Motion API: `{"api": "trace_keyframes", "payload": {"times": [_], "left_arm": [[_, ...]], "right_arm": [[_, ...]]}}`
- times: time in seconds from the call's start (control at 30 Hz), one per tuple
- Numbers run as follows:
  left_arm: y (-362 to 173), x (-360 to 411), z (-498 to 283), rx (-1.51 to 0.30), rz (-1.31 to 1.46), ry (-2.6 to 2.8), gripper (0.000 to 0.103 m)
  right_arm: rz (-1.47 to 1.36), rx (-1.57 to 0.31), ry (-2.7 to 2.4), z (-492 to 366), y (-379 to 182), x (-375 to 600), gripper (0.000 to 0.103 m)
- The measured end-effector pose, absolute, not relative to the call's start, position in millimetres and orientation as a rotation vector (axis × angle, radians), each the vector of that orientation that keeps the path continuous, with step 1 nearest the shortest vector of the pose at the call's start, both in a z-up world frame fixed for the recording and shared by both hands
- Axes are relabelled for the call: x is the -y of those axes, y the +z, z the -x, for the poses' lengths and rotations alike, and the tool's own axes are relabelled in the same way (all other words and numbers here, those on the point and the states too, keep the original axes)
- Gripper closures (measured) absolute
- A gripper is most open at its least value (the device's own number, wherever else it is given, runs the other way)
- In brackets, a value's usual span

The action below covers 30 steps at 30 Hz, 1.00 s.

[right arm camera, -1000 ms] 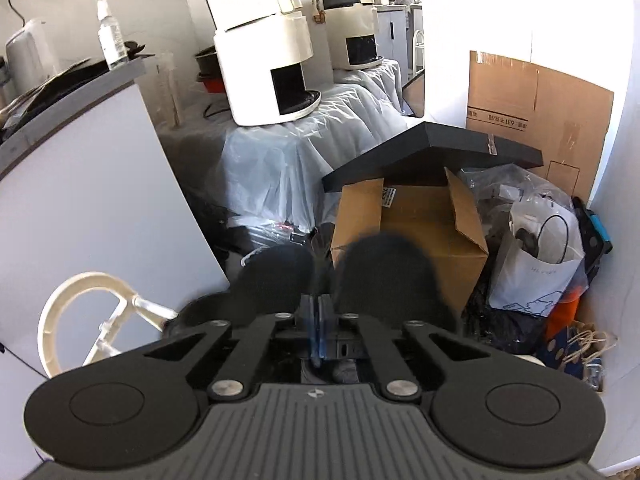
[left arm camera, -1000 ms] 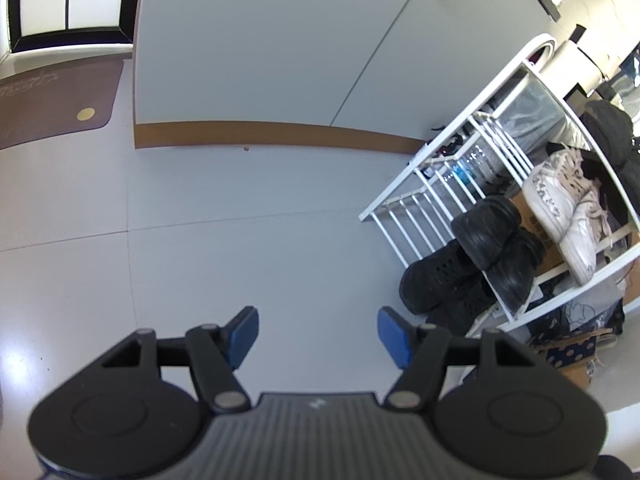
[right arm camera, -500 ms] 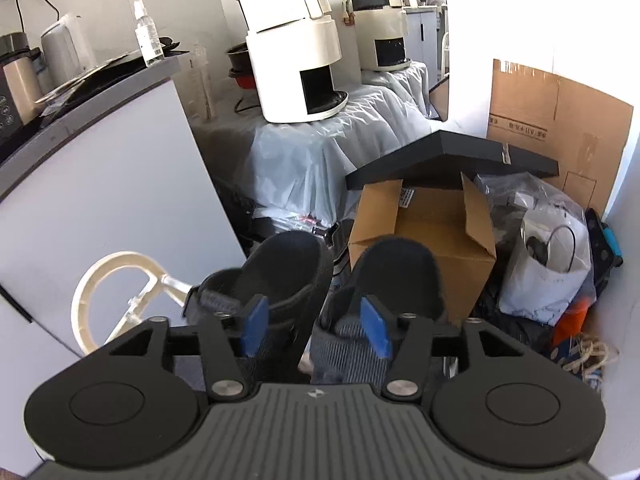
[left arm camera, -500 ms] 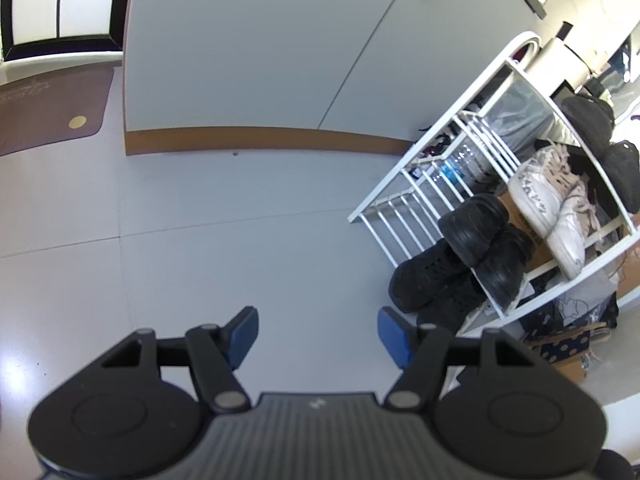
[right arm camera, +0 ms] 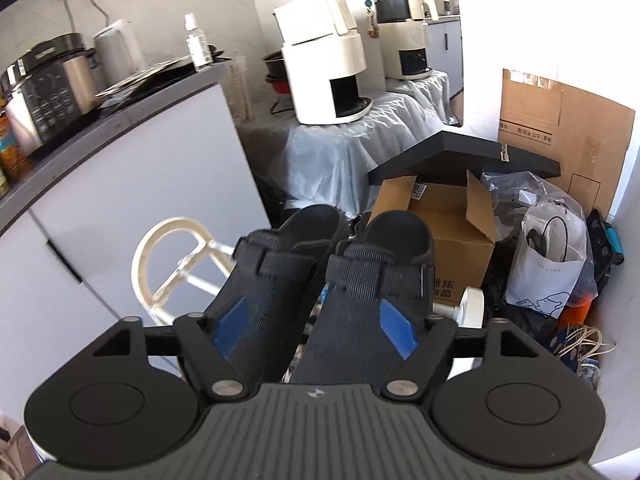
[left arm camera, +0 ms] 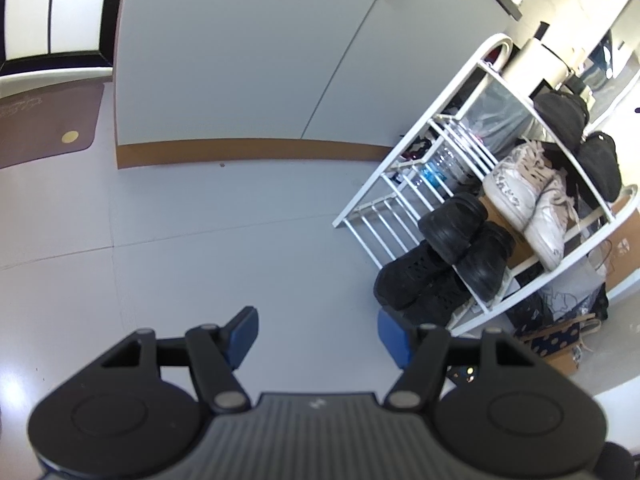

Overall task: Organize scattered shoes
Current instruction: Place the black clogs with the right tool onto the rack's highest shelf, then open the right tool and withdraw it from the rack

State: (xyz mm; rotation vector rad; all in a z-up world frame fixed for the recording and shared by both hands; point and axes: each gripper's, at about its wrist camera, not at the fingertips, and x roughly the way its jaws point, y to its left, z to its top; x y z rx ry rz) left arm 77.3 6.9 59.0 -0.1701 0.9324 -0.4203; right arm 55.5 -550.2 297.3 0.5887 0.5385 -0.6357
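Observation:
In the right wrist view a pair of dark grey strap shoes [right arm camera: 340, 280] sits side by side on top of the white shoe rack [right arm camera: 168, 256]. My right gripper [right arm camera: 316, 328] is open, its blue pads over the two shoes, holding nothing. In the left wrist view the white shoe rack [left arm camera: 448, 148] stands at the right, with black shoes [left arm camera: 468, 240] on its low shelves, white sneakers [left arm camera: 528, 204] above them and the dark pair [left arm camera: 576, 136] on top. My left gripper [left arm camera: 316, 330] is open and empty over bare floor left of the rack.
A white cabinet [right arm camera: 132, 184] stands left of the rack, with kitchen appliances on its counter. Behind the rack are a cardboard box [right arm camera: 444, 220], a white shopping bag [right arm camera: 544, 272] and clutter. A brown doormat [left arm camera: 44, 120] lies on the floor far left.
My right gripper went from shut between the two dark shoes to open, letting them go, and drew back. The left gripper stayed open while its view shifted slightly.

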Motion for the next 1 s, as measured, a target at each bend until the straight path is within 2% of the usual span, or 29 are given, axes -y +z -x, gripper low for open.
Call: {"api": "trace_keyframes", "payload": {"times": [0.27, 0.33, 0.43, 0.57, 0.87, 1.0], "left_arm": [[68, 4, -57, -0.902, 0.156, -0.449, 0.034], [68, 6, -55, -0.906, 0.151, -0.443, 0.033], [70, 11, -49, -0.899, 0.146, -0.439, 0.027], [72, 19, -39, -0.879, 0.122, -0.457, 0.022], [65, 14, -29, -0.875, 0.111, -0.394, 0.022], [72, 11, -18, -0.843, 0.146, -0.393, 0.016]], "right_arm": [[-0.581, -0.538, -0.599, -34, 292, 515, 0.011], [-0.579, -0.538, -0.590, -28, 291, 506, 0.006], [-0.561, -0.531, -0.582, -19, 286, 491, 0.002], [-0.529, -0.514, -0.601, -7, 275, 469, 0.002], [-0.486, -0.435, -0.579, 31, 231, 423, 0.002], [-0.483, -0.417, -0.532, 46, 202, 407, 0.002]]}}
